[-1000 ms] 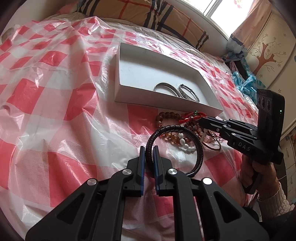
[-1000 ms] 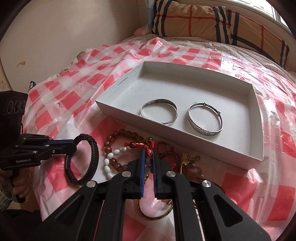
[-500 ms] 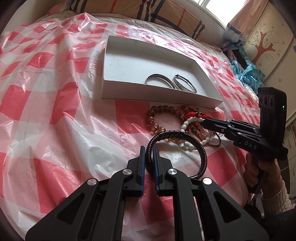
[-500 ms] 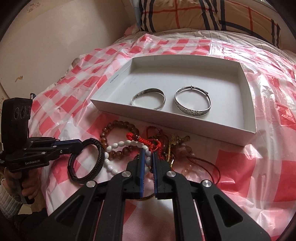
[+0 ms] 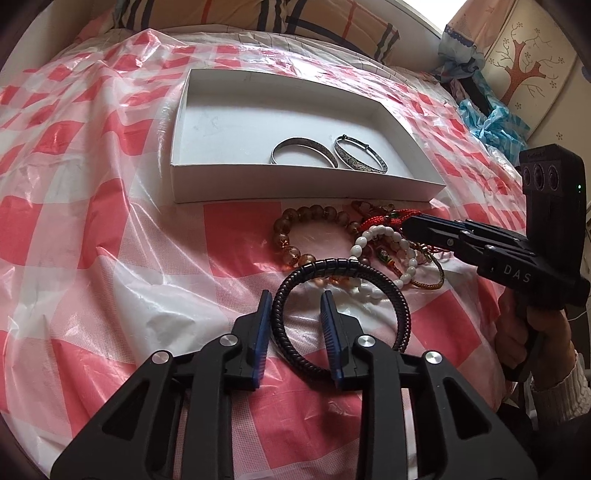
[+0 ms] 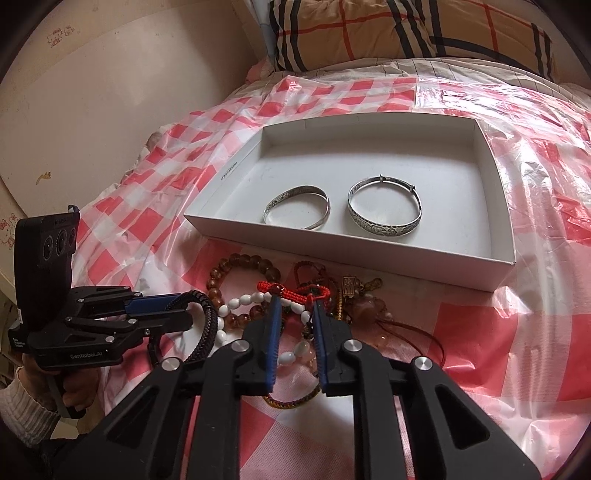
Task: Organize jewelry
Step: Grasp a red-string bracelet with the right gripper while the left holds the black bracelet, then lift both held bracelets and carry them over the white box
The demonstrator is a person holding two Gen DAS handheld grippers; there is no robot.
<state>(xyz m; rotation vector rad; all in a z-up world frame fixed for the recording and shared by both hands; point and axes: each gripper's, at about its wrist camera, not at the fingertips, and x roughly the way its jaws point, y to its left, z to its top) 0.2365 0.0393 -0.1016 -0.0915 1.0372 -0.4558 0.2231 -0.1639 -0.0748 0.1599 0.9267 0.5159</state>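
A black braided bracelet (image 5: 332, 264) (image 6: 210, 325) has its band between the opening jaws of my left gripper (image 5: 295, 295) (image 6: 188, 306). The band lies by the left pad, and the right pad stands clear of it. My right gripper (image 6: 295, 301) (image 5: 406, 223) hovers over the jewelry heap with a narrow gap. A red cord bracelet (image 6: 291, 290) (image 5: 380, 219) crosses its tips, and white beads (image 6: 243, 300) (image 5: 373, 232) show in the gap. The white box (image 5: 295, 184) (image 6: 332, 254) holds two silver bangles (image 6: 317, 221) (image 6: 388, 229).
A brown bead bracelet (image 5: 280, 236) (image 6: 240, 260) and several tangled cords lie just in front of the box. Everything rests on a red-checked plastic sheet (image 5: 92, 240) over a bed. A plaid pillow (image 6: 369, 33) is behind it, and a wall is to the left.
My left gripper's jaws have parted from their tight grip on the black bracelet. The right gripper's jaws stand wider than before. Both views have swung slightly, and the box now sits more central.
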